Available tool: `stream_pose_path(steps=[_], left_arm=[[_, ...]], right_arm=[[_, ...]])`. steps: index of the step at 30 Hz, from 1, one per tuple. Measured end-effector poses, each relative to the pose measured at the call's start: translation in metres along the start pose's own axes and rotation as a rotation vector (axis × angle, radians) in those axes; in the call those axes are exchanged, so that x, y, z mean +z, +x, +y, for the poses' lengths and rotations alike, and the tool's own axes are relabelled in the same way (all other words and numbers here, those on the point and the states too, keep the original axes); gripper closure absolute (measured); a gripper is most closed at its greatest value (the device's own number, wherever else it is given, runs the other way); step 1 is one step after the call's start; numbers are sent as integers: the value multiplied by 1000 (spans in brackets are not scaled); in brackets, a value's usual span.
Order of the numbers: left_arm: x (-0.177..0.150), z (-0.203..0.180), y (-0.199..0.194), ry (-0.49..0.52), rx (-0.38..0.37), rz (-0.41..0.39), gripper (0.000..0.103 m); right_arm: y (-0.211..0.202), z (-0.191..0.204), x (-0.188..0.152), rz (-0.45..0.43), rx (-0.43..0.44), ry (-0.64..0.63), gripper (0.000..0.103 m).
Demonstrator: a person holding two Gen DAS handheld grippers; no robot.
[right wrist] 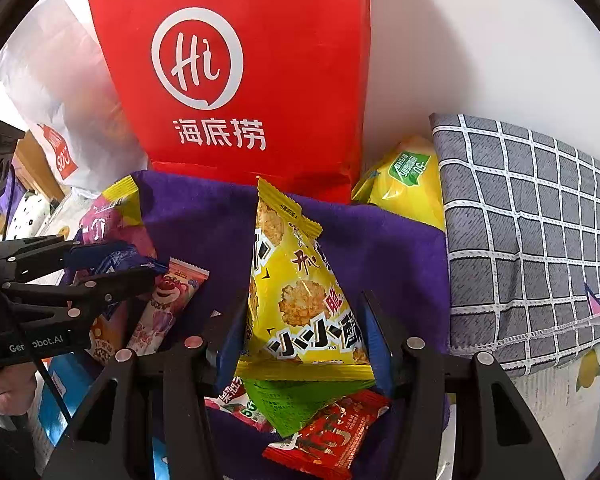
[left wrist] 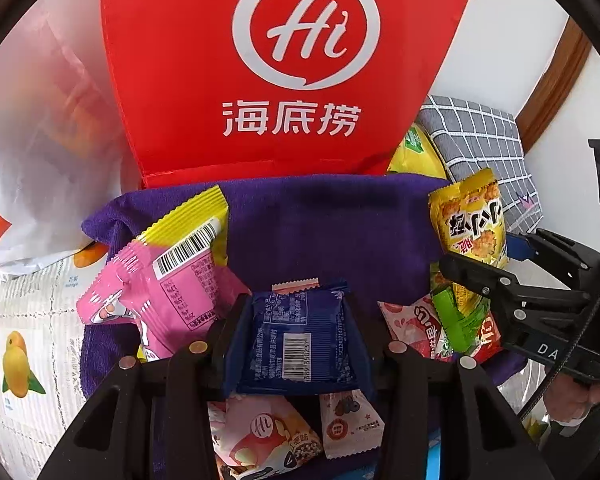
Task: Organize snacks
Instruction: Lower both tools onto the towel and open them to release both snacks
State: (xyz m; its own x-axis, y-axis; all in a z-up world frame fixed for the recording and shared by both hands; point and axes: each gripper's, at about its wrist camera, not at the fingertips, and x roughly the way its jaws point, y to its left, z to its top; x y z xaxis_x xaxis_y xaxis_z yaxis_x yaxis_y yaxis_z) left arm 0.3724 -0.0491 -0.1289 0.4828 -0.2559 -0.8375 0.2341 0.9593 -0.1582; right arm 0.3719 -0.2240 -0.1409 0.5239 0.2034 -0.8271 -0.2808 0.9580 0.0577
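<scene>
My left gripper [left wrist: 296, 340] is shut on a dark blue snack packet [left wrist: 296, 340], held above a purple cloth [left wrist: 332, 220]. My right gripper [right wrist: 306, 320] is shut on a yellow rice-cracker packet [right wrist: 300, 296], which also shows at the right of the left wrist view [left wrist: 470, 216]. A pink packet [left wrist: 172, 292] lies left of the blue one. Pink-and-white packets [left wrist: 260, 436] lie under my left gripper. Green [right wrist: 292, 404] and red packets [right wrist: 328, 436] lie under my right gripper. The left gripper and its blue packet [right wrist: 112, 260] show at the left of the right wrist view.
A red paper bag [left wrist: 292, 64] with a white Hi logo stands behind the cloth. A white plastic bag [left wrist: 40, 152] sits to its left. A grey checked cushion [right wrist: 532, 232] and a yellow pouch [right wrist: 408, 184] lie to the right. The tablecloth [left wrist: 24, 340] shows mango prints.
</scene>
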Motion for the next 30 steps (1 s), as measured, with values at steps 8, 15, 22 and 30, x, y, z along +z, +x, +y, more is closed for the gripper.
stream_pose_path(steps=[8,15,22,30], left_arm=[[-3,2,4,-16,-32,3,59],[-7,-2,-6,-10,-37,6,40],[-12,-3,-42,14,-2,-70,34],[-19,2,-88,-14,-20,-136,27]], right_arm=[[0,4,-2,2,2,-20,48],[-4,6,-2,5,43,16,36],[-31,20,-3,-55,33,20,32],[-85,36,-11,-124,-4,52,29]])
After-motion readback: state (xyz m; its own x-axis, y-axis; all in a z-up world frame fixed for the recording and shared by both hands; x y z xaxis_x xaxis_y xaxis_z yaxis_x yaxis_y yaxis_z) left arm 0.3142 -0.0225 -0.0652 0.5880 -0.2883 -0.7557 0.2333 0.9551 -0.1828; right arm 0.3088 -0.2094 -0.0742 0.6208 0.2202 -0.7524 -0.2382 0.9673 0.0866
